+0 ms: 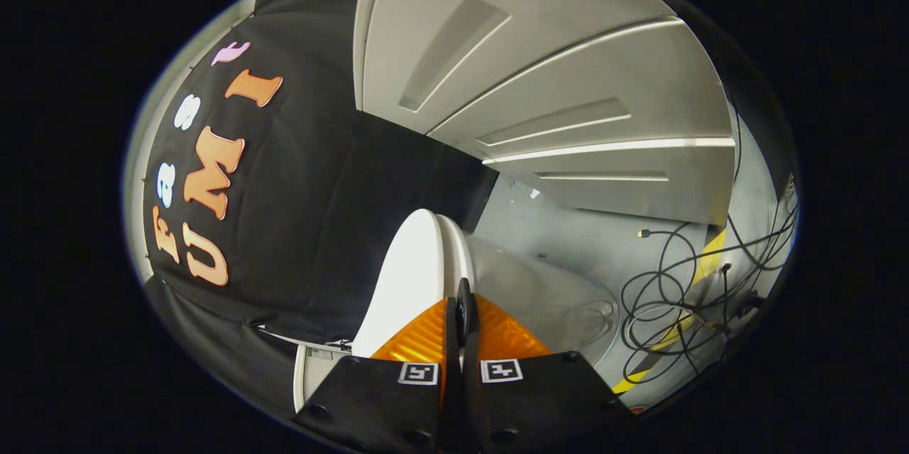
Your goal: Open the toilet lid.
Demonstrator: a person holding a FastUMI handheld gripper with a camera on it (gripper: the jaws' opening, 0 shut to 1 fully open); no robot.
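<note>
Two fingers of hand-held gripper pressed together, gripping nothing visible; toilet lid at 12 o'clock: stiff, smooth, slippery; take its rim.

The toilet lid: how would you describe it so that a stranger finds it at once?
Start at the black cloth wall. At its foot, right of it, stands the toilet lid, a smooth white rounded slab seen nearly edge-on. The tool is closed on its edge; the neighbouring grey panels are ribbed.

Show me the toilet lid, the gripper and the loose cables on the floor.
toilet lid (415, 262): gripper view, its white face just beyond the fingers.
gripper (461, 305): gripper view, between its closed fingertips.
cables (682, 298): gripper view, middle of the tangle.
</note>
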